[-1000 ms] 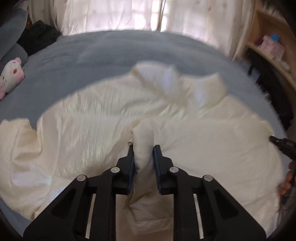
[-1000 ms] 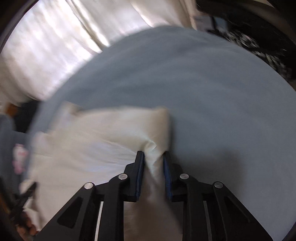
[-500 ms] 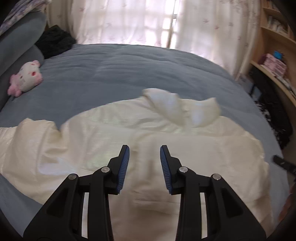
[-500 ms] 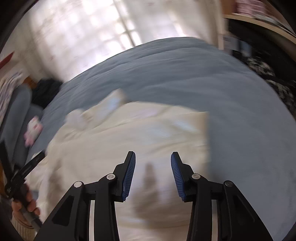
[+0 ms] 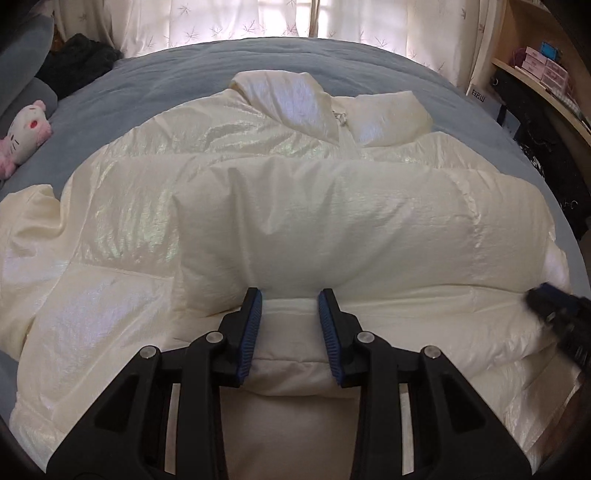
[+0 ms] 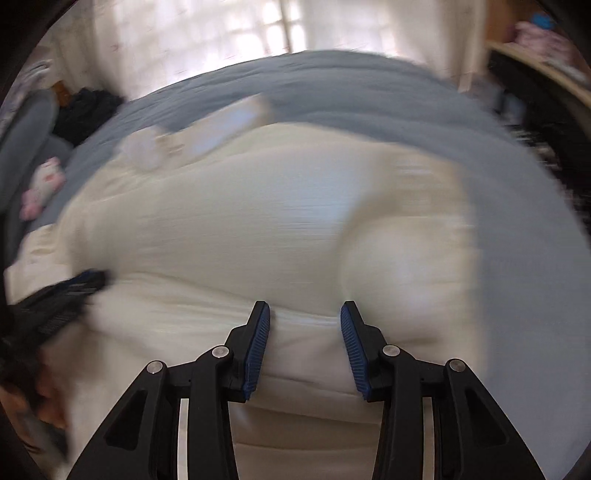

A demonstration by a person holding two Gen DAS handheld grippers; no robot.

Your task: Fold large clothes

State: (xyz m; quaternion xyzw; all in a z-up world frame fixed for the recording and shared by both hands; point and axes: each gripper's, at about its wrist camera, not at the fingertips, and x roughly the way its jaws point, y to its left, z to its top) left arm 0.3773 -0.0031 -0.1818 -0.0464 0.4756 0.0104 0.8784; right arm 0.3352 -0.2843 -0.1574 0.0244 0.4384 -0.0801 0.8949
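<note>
A large cream puffer jacket [image 5: 295,206] lies spread on a grey-blue bed [image 5: 177,74], collar [image 5: 291,99] at the far side, one sleeve folded across its body. My left gripper [image 5: 290,299] is open and empty, low over the near hem below the folded sleeve. My right gripper [image 6: 304,310] is open and empty over the jacket [image 6: 258,214], in a motion-blurred view. Each gripper shows at the edge of the other's view: the right one [image 5: 557,314] and the left one [image 6: 62,295].
A pink and white plush toy [image 5: 24,136] lies at the bed's left, near dark clothing [image 5: 81,62] and a grey pillow. Sheer curtains [image 5: 258,18] hang behind the bed. Wooden shelves with boxes [image 5: 543,66] stand at the right.
Both grippers were shut on jacket fabric a second ago and have let go. The sleeve now lies folded across the jacket, and both grippers have come down close over the near hem.
</note>
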